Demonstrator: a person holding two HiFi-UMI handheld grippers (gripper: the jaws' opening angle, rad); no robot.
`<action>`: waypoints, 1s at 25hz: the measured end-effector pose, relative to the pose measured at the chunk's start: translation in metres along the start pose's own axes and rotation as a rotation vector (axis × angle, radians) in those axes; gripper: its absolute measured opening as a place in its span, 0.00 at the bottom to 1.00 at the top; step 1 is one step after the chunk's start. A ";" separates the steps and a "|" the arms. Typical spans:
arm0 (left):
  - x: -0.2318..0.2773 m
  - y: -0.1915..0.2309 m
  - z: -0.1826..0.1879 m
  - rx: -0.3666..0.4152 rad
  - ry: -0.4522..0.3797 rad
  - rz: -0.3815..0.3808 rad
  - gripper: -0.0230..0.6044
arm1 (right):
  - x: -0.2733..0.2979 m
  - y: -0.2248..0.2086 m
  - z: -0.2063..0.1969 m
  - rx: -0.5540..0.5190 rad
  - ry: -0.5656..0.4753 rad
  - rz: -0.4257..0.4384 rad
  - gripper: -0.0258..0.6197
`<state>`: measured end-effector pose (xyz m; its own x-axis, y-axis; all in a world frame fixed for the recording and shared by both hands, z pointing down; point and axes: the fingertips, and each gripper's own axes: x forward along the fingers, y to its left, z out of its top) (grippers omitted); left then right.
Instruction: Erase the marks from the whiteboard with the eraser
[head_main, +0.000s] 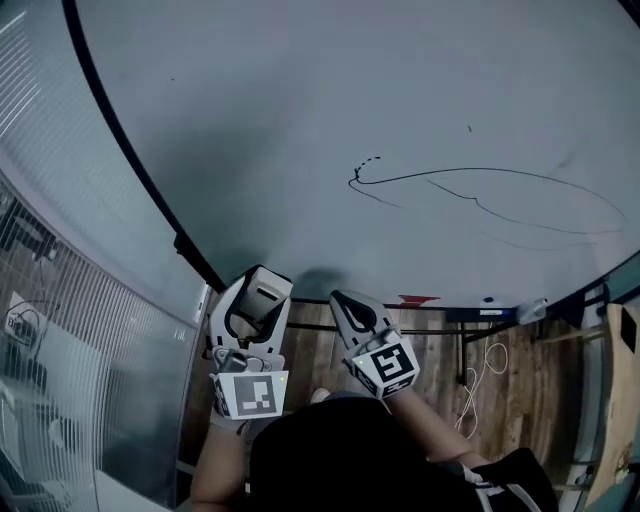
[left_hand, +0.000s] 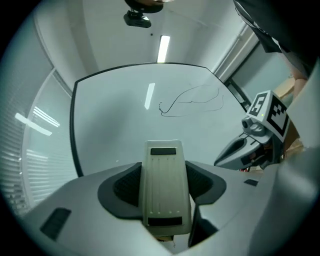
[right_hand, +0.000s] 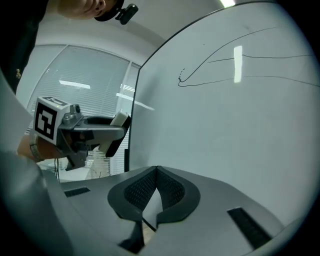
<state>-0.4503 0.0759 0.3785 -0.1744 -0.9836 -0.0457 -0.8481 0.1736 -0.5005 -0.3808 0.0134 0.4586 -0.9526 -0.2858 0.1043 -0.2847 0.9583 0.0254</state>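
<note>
left gripper (head_main: 252, 305): jaws clamped on the eraser (left_hand: 165, 185) from both sides; it's a pale grey block with a dark strip at each end, sticking out past the pads toward the board
right gripper (right_hand: 156, 192): jaws pressed together, nothing in them; it sits just beside the left one, on its right
whiteboard (head_main: 300, 120): big, black-framed, mostly bare; both grippers are down by its lower edge
marks (head_main: 440, 171): thin black pen line, a small hook at the left end, then long flat loops running off to the right; they're on the right half of the board
eraser vs marks: well apart; the eraser is below and left of the hook
around: ribbed window blinds (head_main: 60, 300) left of the board; wooden floor (head_main: 320, 350) below, with a white cable (head_main: 480, 380) lying on it
</note>
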 end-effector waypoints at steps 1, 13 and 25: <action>0.012 0.000 0.008 0.003 -0.032 -0.014 0.46 | -0.002 -0.008 0.000 0.003 0.004 -0.031 0.08; 0.097 -0.013 0.089 0.144 -0.259 -0.161 0.46 | -0.047 -0.062 -0.001 0.025 0.037 -0.376 0.08; 0.109 -0.020 0.110 0.267 -0.341 -0.154 0.46 | -0.077 -0.055 0.005 0.038 0.024 -0.592 0.08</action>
<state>-0.3977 -0.0406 0.2880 0.1568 -0.9644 -0.2130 -0.6849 0.0492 -0.7270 -0.2926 -0.0176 0.4440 -0.6280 -0.7709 0.1059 -0.7709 0.6350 0.0509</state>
